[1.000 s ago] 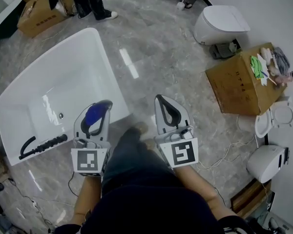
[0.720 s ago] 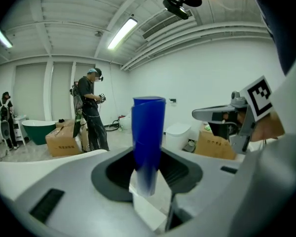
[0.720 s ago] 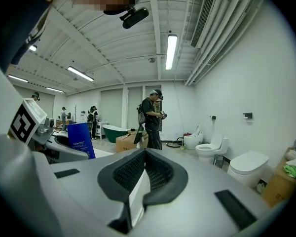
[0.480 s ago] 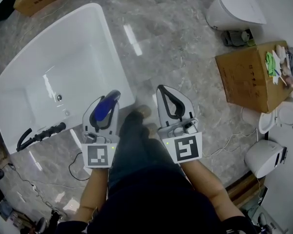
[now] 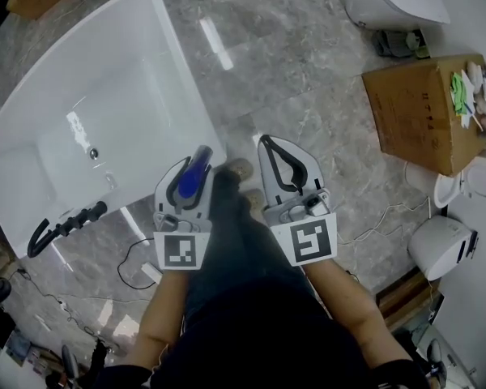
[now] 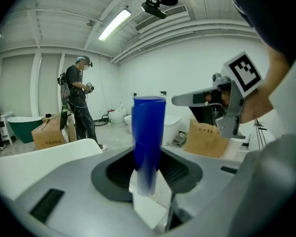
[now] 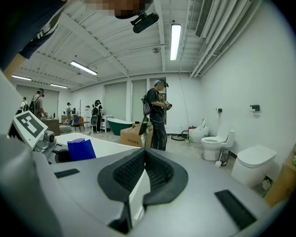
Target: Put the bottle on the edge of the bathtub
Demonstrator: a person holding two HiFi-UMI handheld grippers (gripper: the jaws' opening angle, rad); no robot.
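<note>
Both grippers drop lower beside the bathtub (image 5: 196,112) | left gripper (image 5: 190,164) clamps blue bottle (image 6: 148,132) upright between its jaws | right gripper (image 5: 267,143) closed, empty.

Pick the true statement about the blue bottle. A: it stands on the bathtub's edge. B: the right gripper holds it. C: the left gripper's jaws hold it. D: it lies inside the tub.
C: the left gripper view shows the blue bottle upright and clamped in the left gripper, while the right gripper is shut on nothing.
</note>
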